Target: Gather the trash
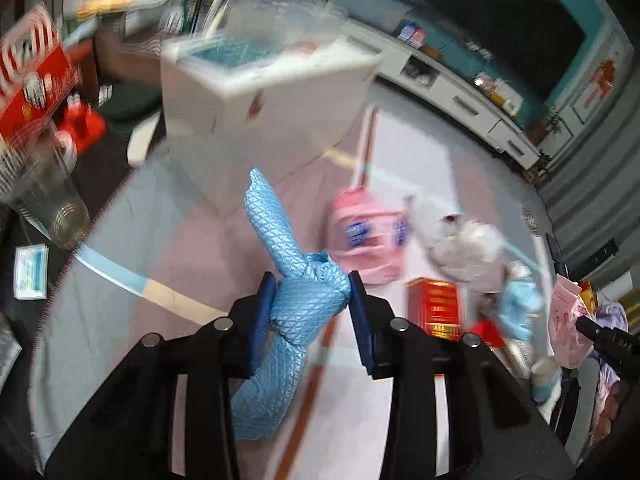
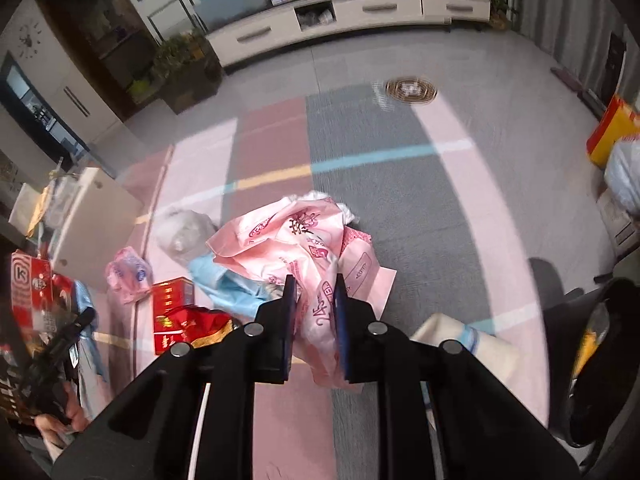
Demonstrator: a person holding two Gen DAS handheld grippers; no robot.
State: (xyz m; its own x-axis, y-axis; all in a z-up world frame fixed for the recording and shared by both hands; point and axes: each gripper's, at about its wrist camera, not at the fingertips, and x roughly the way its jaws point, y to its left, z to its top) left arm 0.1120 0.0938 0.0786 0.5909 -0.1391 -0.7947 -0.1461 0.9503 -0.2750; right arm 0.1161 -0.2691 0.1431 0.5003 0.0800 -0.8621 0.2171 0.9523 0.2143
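Note:
My left gripper (image 1: 313, 285) is shut on a knotted light-blue textured bag (image 1: 296, 280) and holds it up in front of a white waste bin (image 1: 260, 108) lined with clear plastic. My right gripper (image 2: 316, 292) is shut on a crumpled pink printed plastic bag (image 2: 296, 240), lifted over the rug. On the floor lie a small pink wrapper (image 1: 366, 236), a white crumpled bag (image 1: 464, 240), a red box (image 1: 434, 306) and a blue piece (image 1: 520, 304). The right wrist view shows the same pink wrapper (image 2: 128, 272), red box (image 2: 172, 312) and bin (image 2: 96, 216).
A striped pink and grey rug (image 2: 360, 152) covers the floor. A clear plastic cup (image 1: 52, 200) and red packaging (image 1: 36, 76) sit at the left. A white TV cabinet (image 2: 348, 16) lines the far wall. A round gold object (image 2: 411, 90) lies on the rug. A yellow box (image 2: 612, 132) stands at right.

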